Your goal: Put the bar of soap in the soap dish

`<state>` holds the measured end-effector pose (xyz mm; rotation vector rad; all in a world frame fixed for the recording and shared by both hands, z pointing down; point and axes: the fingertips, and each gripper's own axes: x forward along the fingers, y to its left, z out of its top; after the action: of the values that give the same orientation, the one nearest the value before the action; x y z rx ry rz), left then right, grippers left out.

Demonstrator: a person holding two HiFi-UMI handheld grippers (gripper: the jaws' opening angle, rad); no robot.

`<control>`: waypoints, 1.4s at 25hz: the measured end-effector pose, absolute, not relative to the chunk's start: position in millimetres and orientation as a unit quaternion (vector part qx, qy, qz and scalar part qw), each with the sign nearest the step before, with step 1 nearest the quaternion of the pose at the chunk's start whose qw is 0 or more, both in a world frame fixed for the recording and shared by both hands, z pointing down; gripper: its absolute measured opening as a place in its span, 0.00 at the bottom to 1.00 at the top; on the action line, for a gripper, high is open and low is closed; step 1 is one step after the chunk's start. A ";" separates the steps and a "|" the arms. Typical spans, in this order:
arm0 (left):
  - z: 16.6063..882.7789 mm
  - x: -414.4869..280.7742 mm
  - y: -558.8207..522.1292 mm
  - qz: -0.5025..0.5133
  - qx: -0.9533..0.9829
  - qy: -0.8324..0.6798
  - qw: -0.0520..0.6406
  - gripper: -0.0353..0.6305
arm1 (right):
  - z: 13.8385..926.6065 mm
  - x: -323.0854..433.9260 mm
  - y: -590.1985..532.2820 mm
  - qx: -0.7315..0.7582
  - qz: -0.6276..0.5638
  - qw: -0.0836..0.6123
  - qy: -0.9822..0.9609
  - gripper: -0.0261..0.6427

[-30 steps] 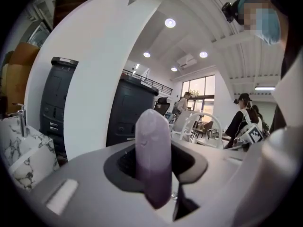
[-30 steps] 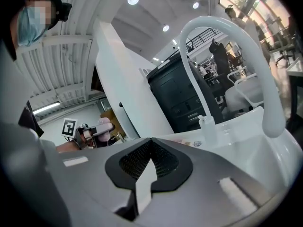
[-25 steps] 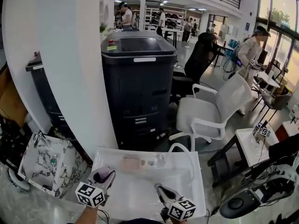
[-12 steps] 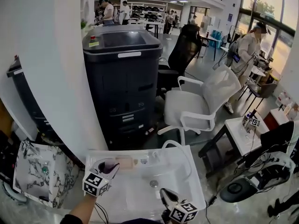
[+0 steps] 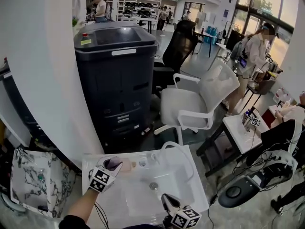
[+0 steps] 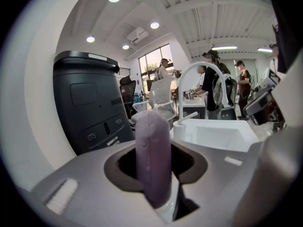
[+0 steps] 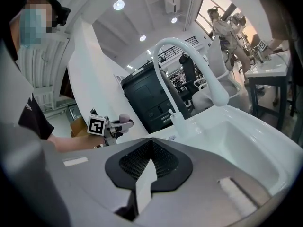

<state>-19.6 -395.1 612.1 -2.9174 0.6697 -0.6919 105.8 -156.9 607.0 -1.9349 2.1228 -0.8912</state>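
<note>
The left gripper (image 5: 112, 166) has its jaws clamped on a pale purple, round-ended bar of soap (image 6: 152, 160), which stands upright between them. It hangs over the back left corner of the white ceramic sink (image 5: 193, 197), at about 10 o'clock from the round metal drain (image 5: 153, 186). Just beside it, at its 3 o'clock, a small pale pink soap dish (image 5: 127, 165) lies on the back ledge; whether soap and dish touch cannot be told. The broad white pillar (image 5: 43, 70) stands close behind that corner at 12 o'clock. The right gripper (image 7: 149, 167), jaws pressed together on nothing, sits at the near rim, 5 o'clock from the drain. The bowl lies open between the grippers, with the white arched tap (image 5: 183, 151) at 2 o'clock.
</note>
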 end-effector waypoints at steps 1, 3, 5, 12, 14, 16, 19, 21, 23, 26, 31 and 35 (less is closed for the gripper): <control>618.3 -17.5 -395.8 -0.232 -0.948 0.214 0.035 0.32 | 607.0 105.4 -155.0 -0.643 -0.299 0.066 0.702 0.03; 632.3 -15.0 -395.2 -0.249 -0.946 0.205 0.037 0.32 | 610.2 105.1 -150.0 -0.645 -0.304 0.065 0.698 0.03; 644.6 -13.7 -393.3 -0.268 -0.943 0.195 0.044 0.32 | 613.6 104.6 -143.9 -0.651 -0.307 0.066 0.691 0.03; 682.8 -9.0 -398.0 -0.321 -0.927 0.178 0.072 0.32 | 622.1 101.9 -132.6 -0.667 -0.315 0.072 0.672 0.03; 692.8 -7.0 -399.6 -0.335 -0.923 0.174 0.080 0.32 | 624.3 102.5 -129.1 -0.671 -0.316 0.074 0.666 0.03; 702.9 -4.2 -400.2 -0.347 -0.919 0.171 0.082 0.32 | 626.9 103.6 -125.0 -0.676 -0.319 0.075 0.660 0.03; 716.6 -0.4 -401.7 -0.364 -0.912 0.166 0.087 0.32 | 631.4 106.4 -120.2 -0.681 -0.321 0.075 0.654 0.03; 723.8 1.9 -401.8 -0.375 -0.908 0.160 0.092 0.32 | 632.4 108.2 -118.0 -0.685 -0.320 0.076 0.650 0.03; 730.7 3.5 -400.8 -0.388 -0.903 0.154 0.097 0.32 | 631.7 110.0 -116.3 -0.688 -0.320 0.078 0.646 0.03; 741.8 3.7 -399.9 -0.410 -0.894 0.147 0.104 0.32 | 632.0 111.3 -114.5 -0.691 -0.320 0.079 0.644 0.03; 759.3 1.2 -401.7 -0.441 -0.878 0.142 0.124 0.32 | 638.0 111.7 -108.7 -0.694 -0.321 0.080 0.639 0.03; 768.5 -1.1 -404.5 -0.453 -0.871 0.143 0.122 0.32 | 642.9 109.2 -104.2 -0.695 -0.327 0.078 0.636 0.03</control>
<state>-1.1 -404.5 768.5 -2.5427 0.4177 -1.3221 109.2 -104.2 642.9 -2.0822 1.9037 -0.9792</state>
